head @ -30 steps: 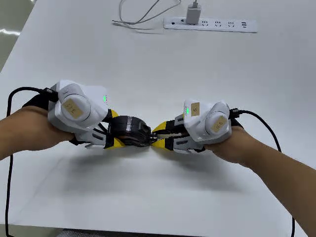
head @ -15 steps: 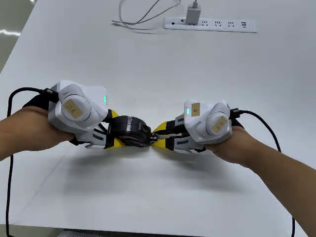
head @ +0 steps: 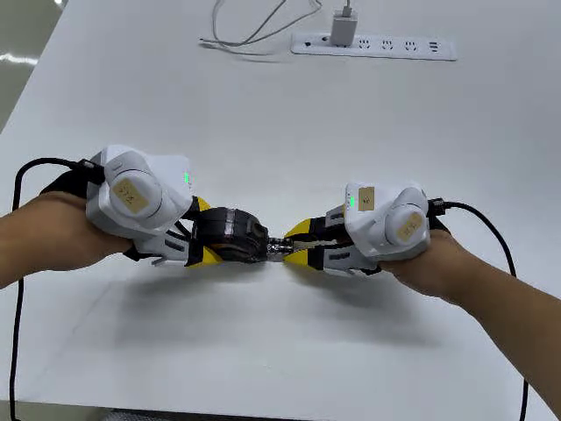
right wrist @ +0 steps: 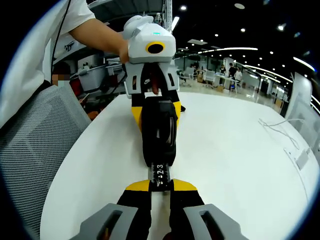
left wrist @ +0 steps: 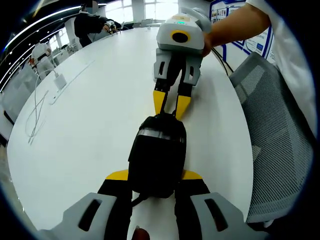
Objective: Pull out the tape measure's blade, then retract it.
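Observation:
A black tape measure sits between the two grippers just above the white table. My left gripper is shut on its case, yellow jaw tips pressed to both sides. My right gripper is shut on the end of the blade, whose printed numbers show between its yellow tips. A short length of blade spans the gap from the case mouth to the right gripper. In the right gripper view the case stands straight ahead, with the left gripper behind it.
A white power strip with a plugged charger and a looping white cable lies at the table's far edge. Black cables trail from both grippers off the near side. A mesh chair stands beside the table.
My right gripper has moved to the right, away from the case, drawing a short stretch of blade out. The left gripper and the case have stayed in place.

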A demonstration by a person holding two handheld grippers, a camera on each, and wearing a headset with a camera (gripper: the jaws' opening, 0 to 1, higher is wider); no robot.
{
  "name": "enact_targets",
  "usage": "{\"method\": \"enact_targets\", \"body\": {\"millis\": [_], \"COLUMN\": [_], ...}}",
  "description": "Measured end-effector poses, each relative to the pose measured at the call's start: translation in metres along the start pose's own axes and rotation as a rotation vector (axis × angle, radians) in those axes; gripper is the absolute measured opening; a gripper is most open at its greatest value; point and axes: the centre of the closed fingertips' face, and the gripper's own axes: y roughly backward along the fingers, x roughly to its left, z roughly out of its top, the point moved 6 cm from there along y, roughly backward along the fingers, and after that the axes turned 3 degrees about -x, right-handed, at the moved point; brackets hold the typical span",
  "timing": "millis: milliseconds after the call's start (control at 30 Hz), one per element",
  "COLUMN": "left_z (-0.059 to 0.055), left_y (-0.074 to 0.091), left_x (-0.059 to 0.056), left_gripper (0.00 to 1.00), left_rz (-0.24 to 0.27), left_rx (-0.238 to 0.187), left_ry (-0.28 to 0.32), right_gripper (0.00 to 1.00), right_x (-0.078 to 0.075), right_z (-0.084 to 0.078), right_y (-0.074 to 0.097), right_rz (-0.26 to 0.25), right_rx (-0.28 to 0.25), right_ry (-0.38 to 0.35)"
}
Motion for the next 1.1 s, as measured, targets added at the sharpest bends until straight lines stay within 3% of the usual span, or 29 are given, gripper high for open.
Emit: {"method": "enact_targets", "body": {"millis": [1100], "left_z": [-0.001], "left_y": [0.0], "left_x": [0.0], "left_gripper": [0.28], "left_rz": [0.005], "left_rx": [0.0], "left_ry": [0.005], "right_gripper": [0.09], "right_x": [-0.001], "right_z": [-0.016], "right_y": [0.036], "right_rz": [-0.041], "right_rx": [0.039], "right_ry": [-0.011]}}
